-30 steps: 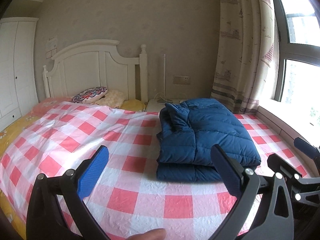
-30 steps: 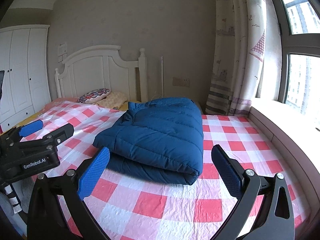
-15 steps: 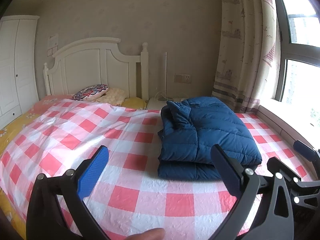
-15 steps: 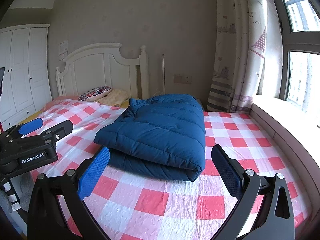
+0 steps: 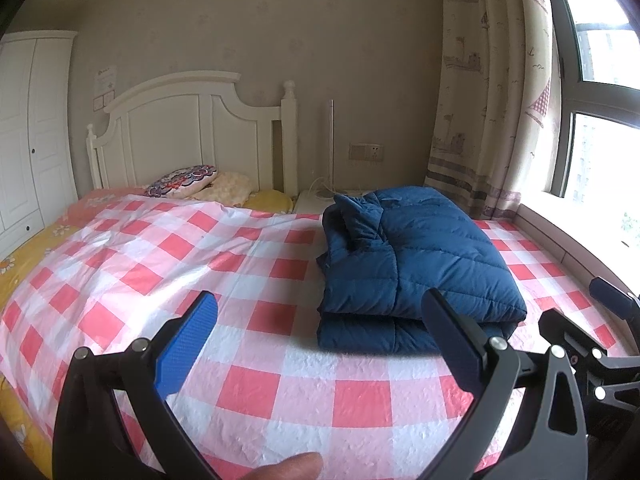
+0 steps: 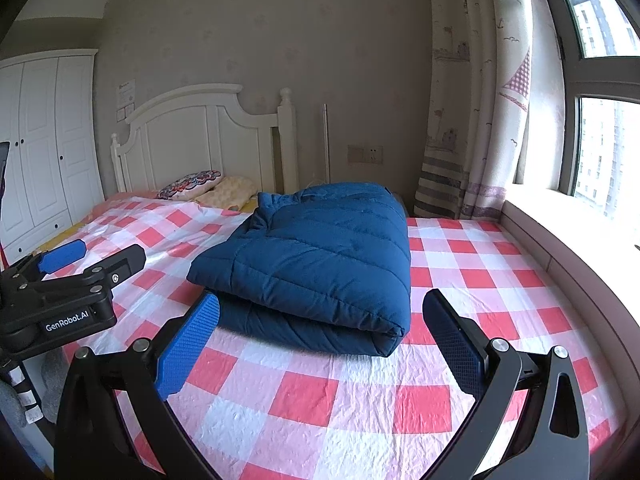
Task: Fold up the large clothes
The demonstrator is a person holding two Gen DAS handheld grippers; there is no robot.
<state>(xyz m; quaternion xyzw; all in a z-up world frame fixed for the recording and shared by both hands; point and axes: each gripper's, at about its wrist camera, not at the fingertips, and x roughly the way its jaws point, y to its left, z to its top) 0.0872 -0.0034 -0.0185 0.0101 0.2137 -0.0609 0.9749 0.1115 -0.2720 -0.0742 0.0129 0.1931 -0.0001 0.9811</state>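
Observation:
A dark blue padded jacket (image 5: 412, 264) lies folded in a thick stack on the red-and-white checked bed cover (image 5: 256, 308), on the bed's window side. It also shows in the right wrist view (image 6: 320, 264). My left gripper (image 5: 320, 340) is open and empty, held above the cover in front of the jacket's left edge. My right gripper (image 6: 320, 340) is open and empty, just in front of the jacket's near fold. The left gripper shows at the left of the right wrist view (image 6: 72, 280), the right gripper at the right of the left wrist view (image 5: 592, 352).
A white headboard (image 5: 192, 136) and pillows (image 5: 184, 186) stand at the far end. A white wardrobe (image 6: 44, 152) is on the left. Curtain (image 6: 472, 120), window sill (image 6: 560, 232) and window run along the right. A bedside stand (image 5: 320, 200) sits behind the jacket.
Both grippers have drawn back and risen slightly; the jacket lies still and folded. Both stay open.

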